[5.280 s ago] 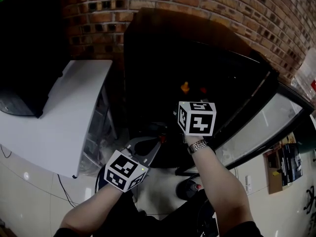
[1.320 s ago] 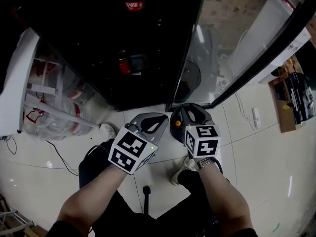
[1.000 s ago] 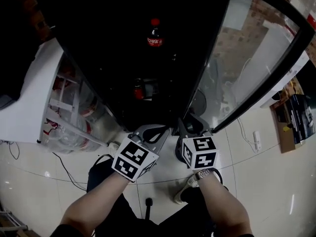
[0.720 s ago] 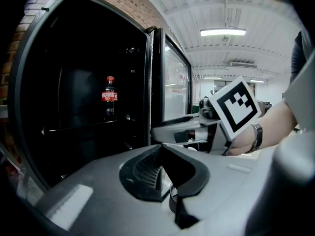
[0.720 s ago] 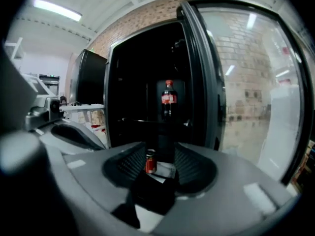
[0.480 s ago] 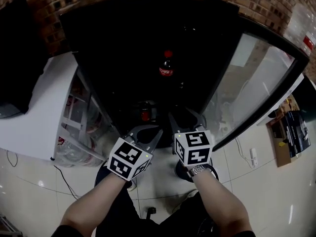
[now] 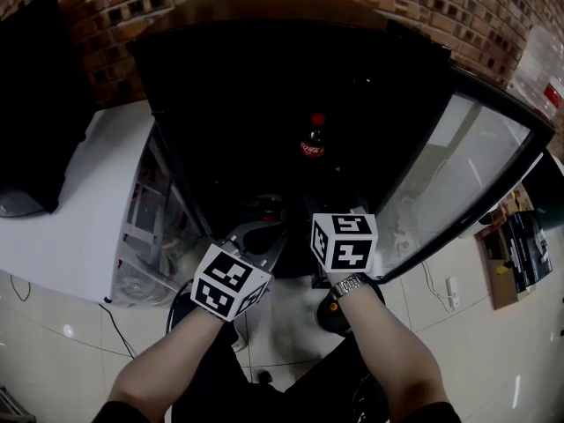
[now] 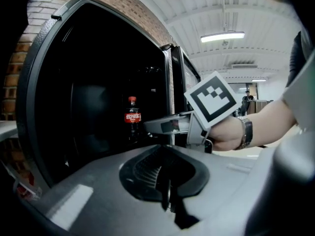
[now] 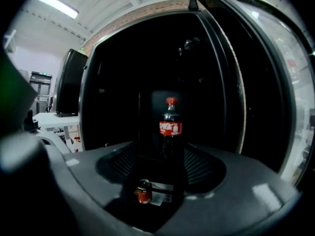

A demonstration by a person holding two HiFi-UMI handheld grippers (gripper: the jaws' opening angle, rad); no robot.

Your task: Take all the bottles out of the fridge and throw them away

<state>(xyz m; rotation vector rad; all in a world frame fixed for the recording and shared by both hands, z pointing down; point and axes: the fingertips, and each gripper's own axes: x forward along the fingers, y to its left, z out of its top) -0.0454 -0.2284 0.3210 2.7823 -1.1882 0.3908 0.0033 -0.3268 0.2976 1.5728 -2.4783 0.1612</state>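
A cola bottle (image 7: pixel 312 141) with a red cap and red label stands upright on a shelf deep in the dark open fridge (image 7: pixel 264 77). It also shows in the left gripper view (image 8: pixel 132 119) and the right gripper view (image 9: pixel 170 127). Lower down sits a small red container (image 9: pixel 143 191); can or bottle, I cannot tell. My right gripper (image 9: pixel 160 156) points at the cola bottle from well short of it; its jaws are opening, with nothing between them. My left gripper (image 8: pixel 166 181) hangs beside it at the fridge front, shut and empty.
The glass fridge door (image 7: pixel 458 183) stands open at the right. A white table (image 7: pixel 79 210) with a black box (image 7: pixel 35 104) on it adjoins the fridge on the left. A dark round container (image 7: pixel 339 311) sits on the tiled floor under my right wrist.
The view has swung up from the floor to the fridge opening. Both grippers have risen from above the dark floor container to the fridge front, and the right one now points at the cola bottle.
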